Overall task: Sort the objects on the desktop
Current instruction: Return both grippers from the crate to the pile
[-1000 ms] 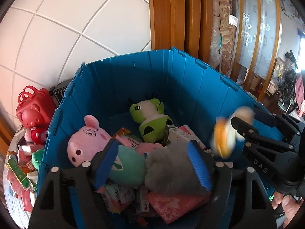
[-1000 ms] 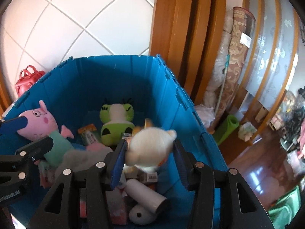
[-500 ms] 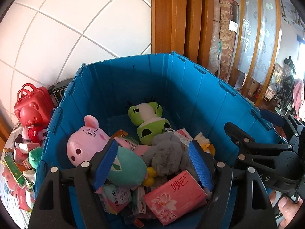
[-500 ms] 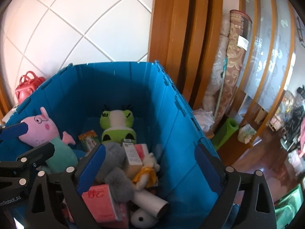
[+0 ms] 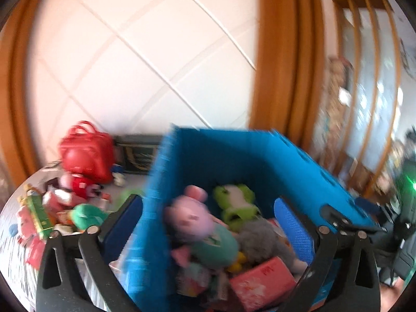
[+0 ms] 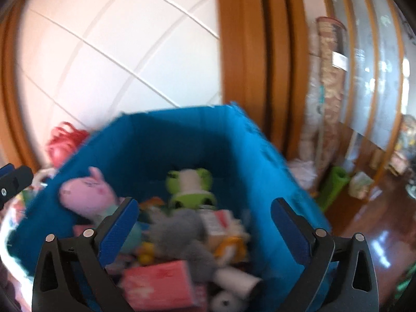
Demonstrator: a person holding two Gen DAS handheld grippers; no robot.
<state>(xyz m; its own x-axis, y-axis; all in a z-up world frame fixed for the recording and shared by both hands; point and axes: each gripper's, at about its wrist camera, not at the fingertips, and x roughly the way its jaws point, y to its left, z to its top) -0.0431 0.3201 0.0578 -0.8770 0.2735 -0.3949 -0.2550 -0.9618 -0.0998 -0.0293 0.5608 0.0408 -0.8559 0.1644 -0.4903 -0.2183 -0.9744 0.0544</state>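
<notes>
Both claws, left (image 5: 208, 223) and right (image 6: 205, 223), gape wide, empty. Blue bin (image 6: 182, 140) holds plush toys, boxes. Red case (image 5: 85, 153) and clutter remain on table (image 5: 15, 260).

The left gripper (image 5: 208, 223) is wide open, its 2 blue-padded fingers (image 5: 293, 225) spread far apart with nothing between the pads; the right gripper (image 6: 208, 223) is likewise spread wide and empty, its blue pads (image 6: 119, 230) facing each other across a broad gap; in the left wrist view the right gripper's black body shows at the right edge; both views are motion-blurred.
</notes>
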